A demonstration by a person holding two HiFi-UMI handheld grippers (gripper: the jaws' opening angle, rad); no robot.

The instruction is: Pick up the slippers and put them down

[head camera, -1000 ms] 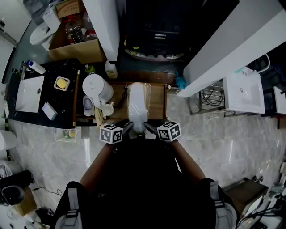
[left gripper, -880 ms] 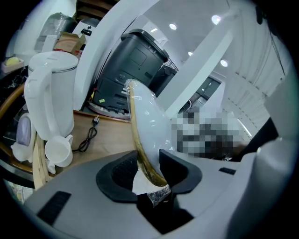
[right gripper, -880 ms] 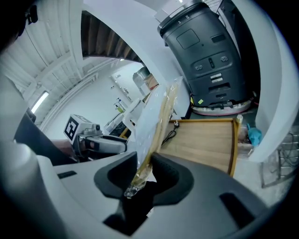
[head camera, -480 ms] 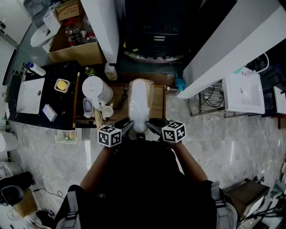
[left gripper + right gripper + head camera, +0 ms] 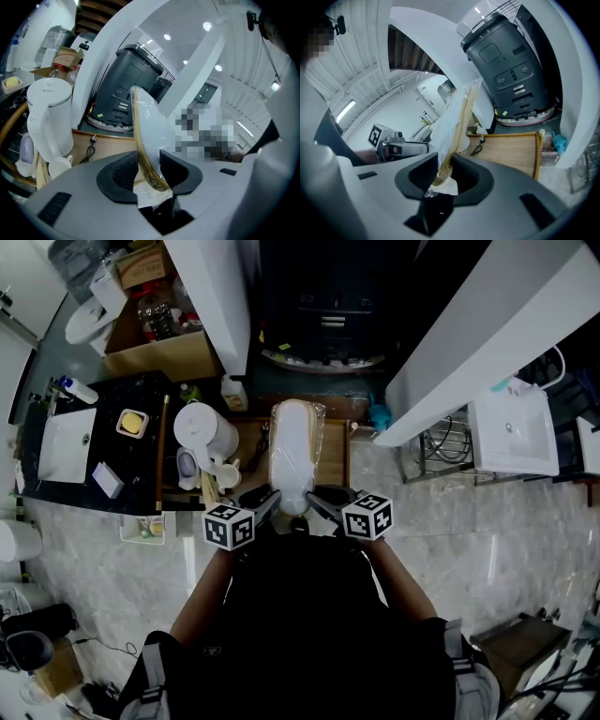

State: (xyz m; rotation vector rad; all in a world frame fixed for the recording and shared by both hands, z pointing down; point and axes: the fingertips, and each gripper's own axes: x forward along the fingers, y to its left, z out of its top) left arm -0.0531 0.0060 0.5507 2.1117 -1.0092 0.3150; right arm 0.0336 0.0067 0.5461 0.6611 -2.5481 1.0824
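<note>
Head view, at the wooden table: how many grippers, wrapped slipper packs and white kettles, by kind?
slipper pack: 1
grippers: 2, left gripper and right gripper, both shut on the slipper pack
kettle: 1
total: 4

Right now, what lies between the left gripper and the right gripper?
The near end of the plastic-wrapped slippers; left gripper and right gripper both clamp it, as the head view shows.

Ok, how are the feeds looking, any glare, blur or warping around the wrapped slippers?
Head view: sharp, heavy fisheye bowing the walls, the person's dark torso fills the bottom. Left gripper view: ceiling lights leave sheen on the wrapped slippers, corners vignetted. Right gripper view: bright, sharp, same dark corners.
</note>
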